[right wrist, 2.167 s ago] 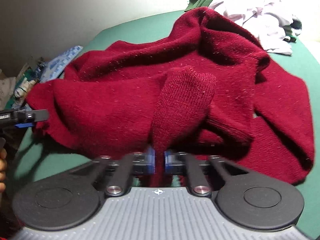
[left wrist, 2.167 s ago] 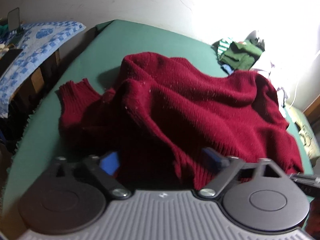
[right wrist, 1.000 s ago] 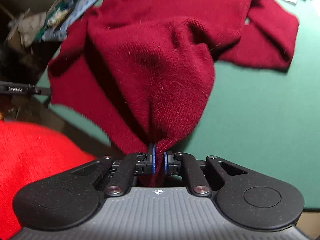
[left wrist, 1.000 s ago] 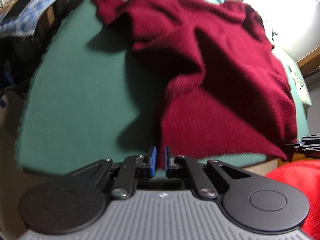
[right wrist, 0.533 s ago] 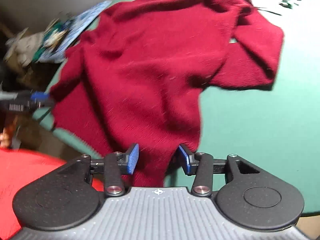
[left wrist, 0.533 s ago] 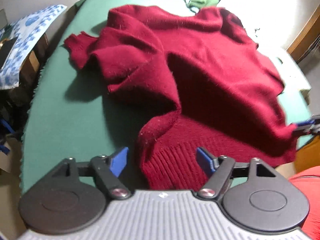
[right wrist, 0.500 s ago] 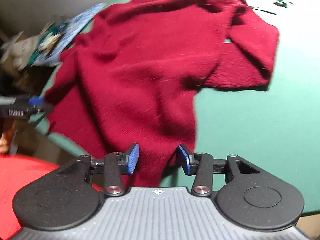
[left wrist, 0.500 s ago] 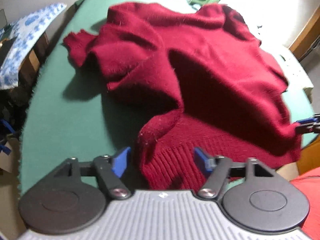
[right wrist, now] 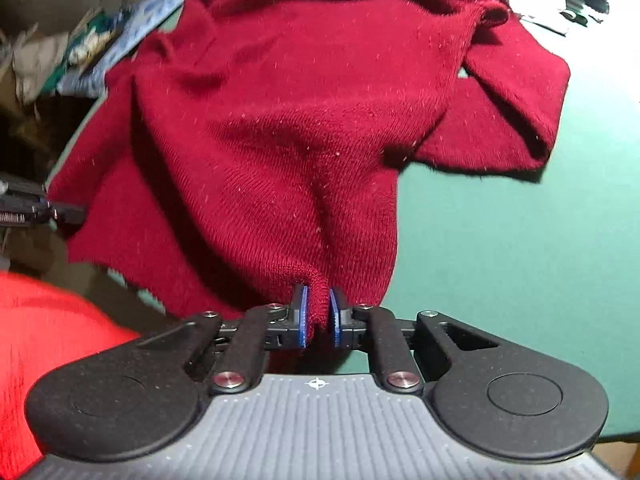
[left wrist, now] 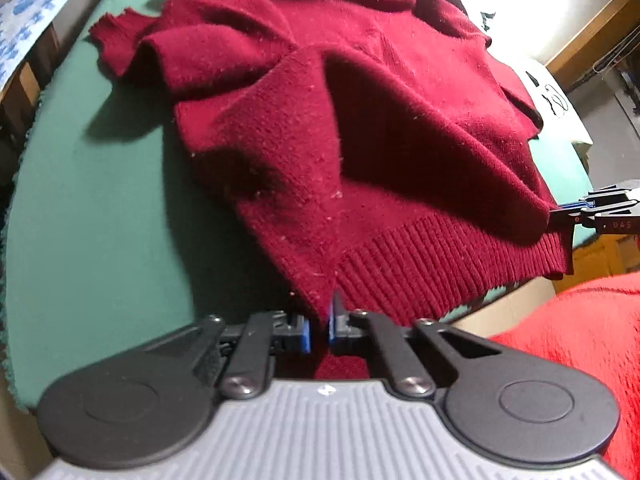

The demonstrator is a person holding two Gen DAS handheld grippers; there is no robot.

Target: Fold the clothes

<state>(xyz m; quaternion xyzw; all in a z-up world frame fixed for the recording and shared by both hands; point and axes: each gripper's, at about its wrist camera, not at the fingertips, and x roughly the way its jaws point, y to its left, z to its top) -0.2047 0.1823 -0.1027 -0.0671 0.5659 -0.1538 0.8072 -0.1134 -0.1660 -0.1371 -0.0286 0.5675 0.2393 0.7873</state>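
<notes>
Left gripper [left wrist: 319,330] has just closed and is clamped on the hem corner of the dark red sweater [left wrist: 360,128], which spreads ahead of it over the green table [left wrist: 92,216]. Right gripper [right wrist: 318,320] has just closed too, pinching a bunched fold at the other hem corner. Letters on each opposite gripper's side are too blurred to read. A bright red sleeve [right wrist: 44,344] sits beside it.

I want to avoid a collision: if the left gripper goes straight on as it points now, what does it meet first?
The dark red sweater: the left gripper already pinches its hem, so the raised fold comes first; the green table likely lies beneath.
</notes>
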